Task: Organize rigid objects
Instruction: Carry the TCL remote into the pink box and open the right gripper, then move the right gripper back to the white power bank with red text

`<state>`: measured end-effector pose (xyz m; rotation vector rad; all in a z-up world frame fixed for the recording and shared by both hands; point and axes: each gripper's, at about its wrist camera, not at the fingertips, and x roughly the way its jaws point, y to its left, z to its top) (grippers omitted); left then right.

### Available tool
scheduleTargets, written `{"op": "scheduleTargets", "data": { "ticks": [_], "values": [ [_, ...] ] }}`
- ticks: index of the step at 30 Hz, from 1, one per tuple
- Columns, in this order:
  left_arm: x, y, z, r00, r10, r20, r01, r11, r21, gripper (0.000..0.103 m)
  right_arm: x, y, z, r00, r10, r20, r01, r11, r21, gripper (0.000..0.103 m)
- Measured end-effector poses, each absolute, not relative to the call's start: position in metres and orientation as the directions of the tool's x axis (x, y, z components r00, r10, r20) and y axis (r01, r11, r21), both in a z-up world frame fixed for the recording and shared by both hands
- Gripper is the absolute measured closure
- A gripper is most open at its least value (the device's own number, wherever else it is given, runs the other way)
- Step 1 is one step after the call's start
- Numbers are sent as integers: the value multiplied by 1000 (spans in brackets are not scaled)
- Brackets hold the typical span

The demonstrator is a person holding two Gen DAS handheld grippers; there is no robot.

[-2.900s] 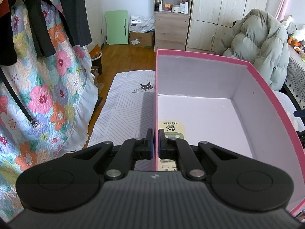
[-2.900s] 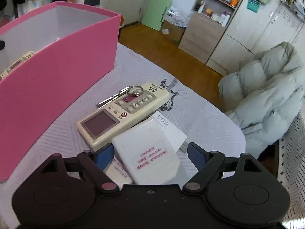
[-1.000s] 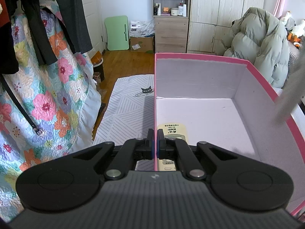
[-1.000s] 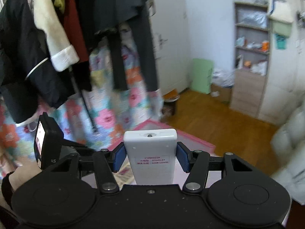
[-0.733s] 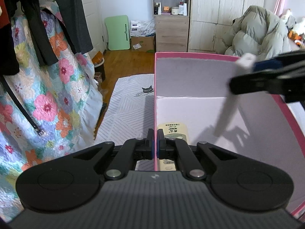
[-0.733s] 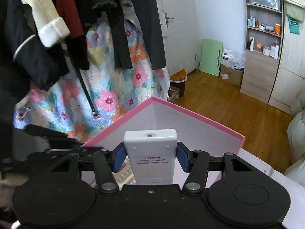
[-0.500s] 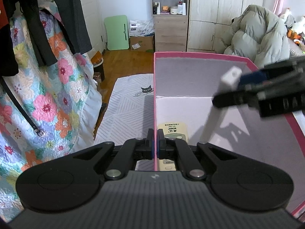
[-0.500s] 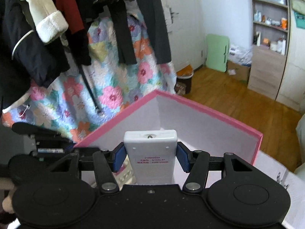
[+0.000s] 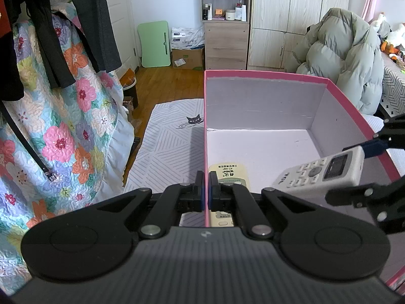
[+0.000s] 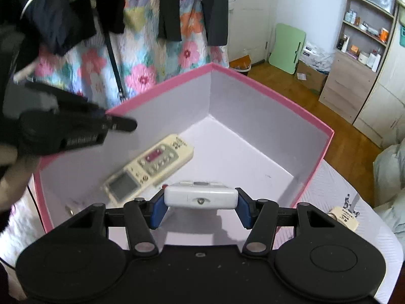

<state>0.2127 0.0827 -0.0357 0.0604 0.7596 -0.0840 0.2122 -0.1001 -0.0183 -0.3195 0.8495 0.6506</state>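
A pink box (image 9: 265,74) with pale inner walls stands on the table. A cream remote (image 9: 229,174) lies on the box floor by the left wall. My left gripper (image 9: 205,190) is shut on the top edge of that wall. My right gripper (image 9: 354,172) comes in over the right wall, shut on a white remote (image 9: 321,174) that hangs tilted above the box floor. In the right wrist view the white remote (image 10: 201,197) sits end-on between the blue pads (image 10: 158,211), over the box (image 10: 273,93) and near the cream remote (image 10: 149,163). The left gripper (image 10: 119,124) shows at the far wall.
A striped tablecloth with a cat print (image 9: 172,147) covers the table left of the box. A floral quilt and dark hanging clothes (image 9: 63,126) stand close on the left. A small cream object (image 10: 344,216) lies on the cloth right of the box. A puffy jacket (image 9: 341,58) sits behind.
My right gripper has come down into the box with the white remote and tipped further downward. The left gripper has stayed on the box wall.
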Motion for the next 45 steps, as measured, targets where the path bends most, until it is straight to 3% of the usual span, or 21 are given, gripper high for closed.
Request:
{"op": "scheduleTargets", "data": {
  "ticks": [7,11,18,24,29,45],
  "values": [
    [214,81,-35,724,-53,-688,97,995,25,101,218,-83,-30,516,322,-793,-651,750,-119,42],
    [213,82,-36,727,-62,-684,100,995,16,101,209,-94,-12,557,379,-739,-648,754,-102,34],
    [213,82,-36,727,-56,-684,98,995,24,101,191,-150,31,661,349,-664,-498,866,-41,33],
    [213,83,-36,728,-55,-683,95,995,21,101,180,-211,29,631,246,-736,-285,956,75,33],
    [212,83,-37,730,-58,-681,95,995,18,101,173,-243,-2,542,260,-799,-175,965,196,33],
    [207,81,-36,751,-54,-658,97,995,30,101,203,-231,-74,426,111,-898,-182,983,35,29]
  ]
}}
